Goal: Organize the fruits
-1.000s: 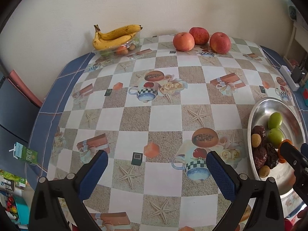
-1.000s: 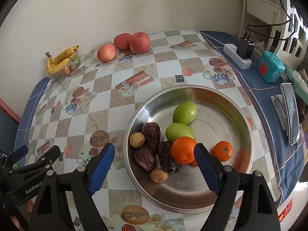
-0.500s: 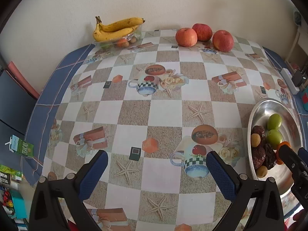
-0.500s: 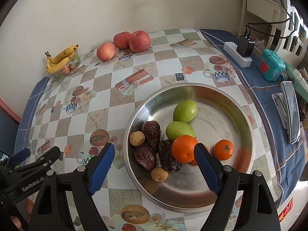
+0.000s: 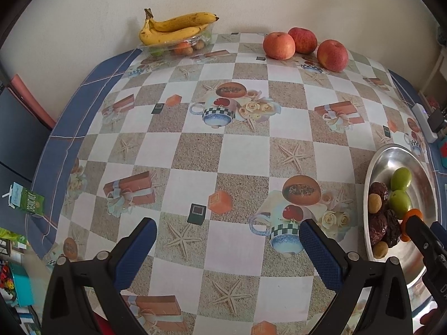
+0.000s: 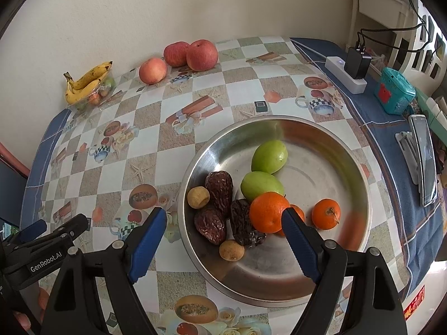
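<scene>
A steel bowl holds two green fruits, three dark dates, small brown fruits and oranges. My right gripper is open and empty above the bowl's near left part. My left gripper is open and empty over the table's near middle; the bowl lies to its right. Three red apples and a banana bunch on a clear tray sit at the far edge by the wall.
A checked tablecloth covers the table. A white power strip with a charger, a teal box and a phone lie on the blue border at the right. A green carton is off the left edge.
The left gripper has drawn back and up a little, so the table looks slightly farther. The right gripper has shifted only slightly. Both stay open.
</scene>
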